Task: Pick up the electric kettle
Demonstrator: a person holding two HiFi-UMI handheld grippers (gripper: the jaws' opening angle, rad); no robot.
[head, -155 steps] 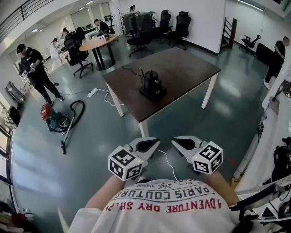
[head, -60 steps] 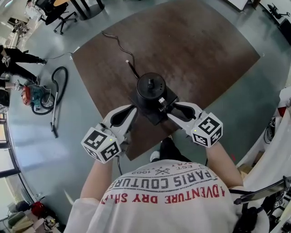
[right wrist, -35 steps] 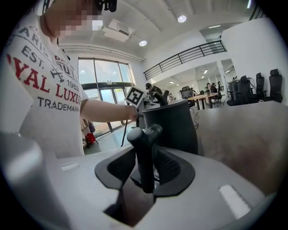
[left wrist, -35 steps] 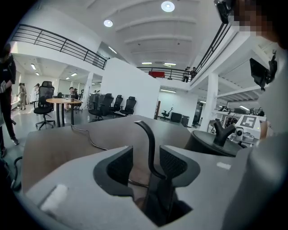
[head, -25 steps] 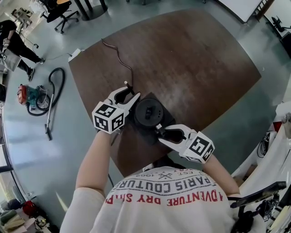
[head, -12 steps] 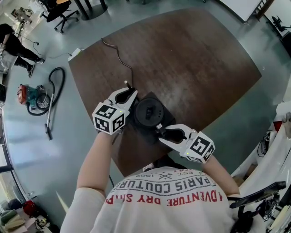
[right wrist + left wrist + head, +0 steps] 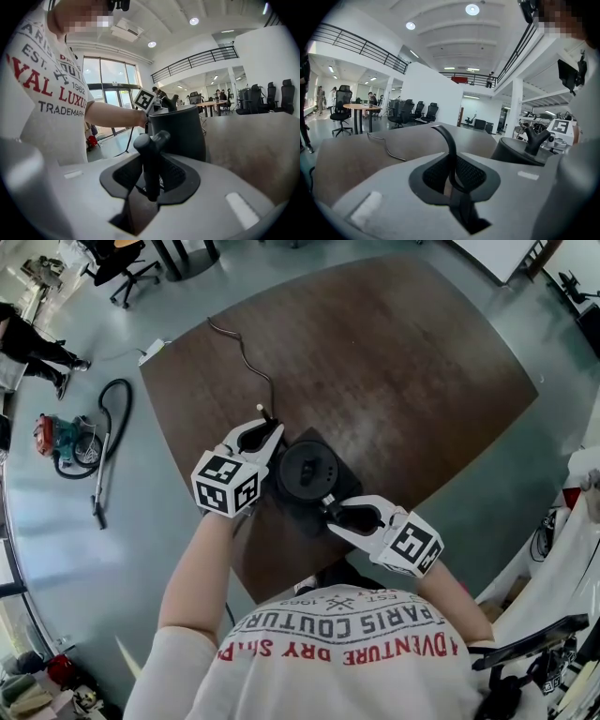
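Standing over a dark wooden table [image 7: 403,352], a gripper in each hand, holding the kettle [image 7: 305,470] from two sides. Clamping the thin curved spout [image 7: 451,145] in the left gripper [image 7: 265,430], jaws nearly together, pads pressed to either side of the tube. Just to the right of that gripper and a little ahead, the round lid [image 7: 518,150] with its forked knob [image 7: 534,139]. Clamping the black handle [image 7: 150,164] in the right gripper [image 7: 330,514], jaws kept partly apart by its thickness. Straight ahead of that gripper, just past the handle, the dark body [image 7: 180,131], upright on a flat black base [image 7: 349,486]. Beyond the body from the right gripper, the other gripper's marker cube [image 7: 144,100] and the forearm [image 7: 112,115] behind it. Ahead and to the left of the left gripper, a thin cord [image 7: 386,149] curving away across the tabletop. Well off to the left of the left gripper, down on the floor [image 7: 141,549], a vacuum cleaner [image 7: 66,442].
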